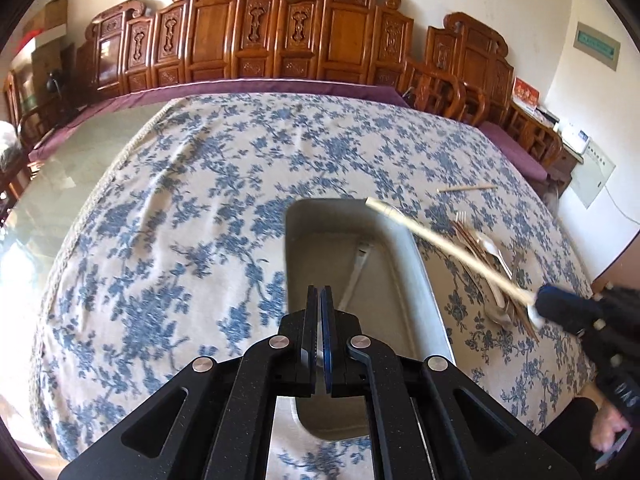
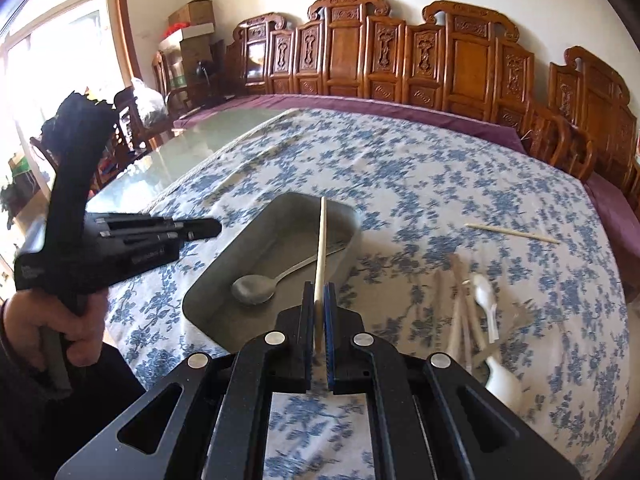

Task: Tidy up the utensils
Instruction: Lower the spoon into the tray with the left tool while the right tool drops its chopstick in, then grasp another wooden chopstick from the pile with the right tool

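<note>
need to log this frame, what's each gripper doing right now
Left gripper: jaws shut, holding nothing, above the grey tray.
Right gripper: jaws shut on a chopstick that points out over the tray.

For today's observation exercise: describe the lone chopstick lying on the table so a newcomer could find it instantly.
Start at the blue-flowered tablecloth and find the grey metal tray near its middle. Past the heap of utensils to the tray's right, towards the carved wooden chairs, lies one pale chopstick. Unlike the heap's pieces, it lies alone on the cloth, touching nothing.
</note>
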